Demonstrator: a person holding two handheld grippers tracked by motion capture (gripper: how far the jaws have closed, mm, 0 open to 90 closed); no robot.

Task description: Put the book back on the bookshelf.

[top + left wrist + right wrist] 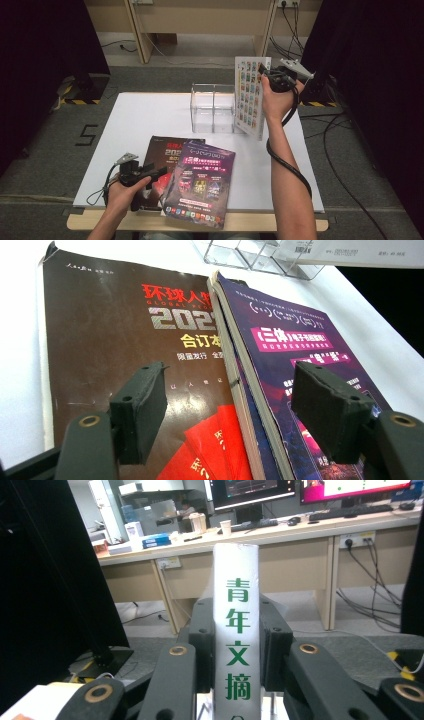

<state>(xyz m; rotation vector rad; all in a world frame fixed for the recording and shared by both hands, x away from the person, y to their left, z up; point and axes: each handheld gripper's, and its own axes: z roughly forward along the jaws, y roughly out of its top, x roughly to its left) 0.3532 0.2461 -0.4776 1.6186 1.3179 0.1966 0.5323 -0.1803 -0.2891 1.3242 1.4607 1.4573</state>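
Slippage is risked: the white book [251, 95] is clamped upright by the right tool [272, 79] beside the clear rack [212, 107]; the left tool [240, 415] is held released over the counter's [140, 117] near-edge books [200, 182].

Even, fairly bright light from overhead falls on the white worktop [140, 120], which washes out toward its far edge; dark curtains flank both its sides. Shadows are soft and short. Overall the high view is slightly soft. Glare sheens the brown book cover [115, 340] in the left gripper view.
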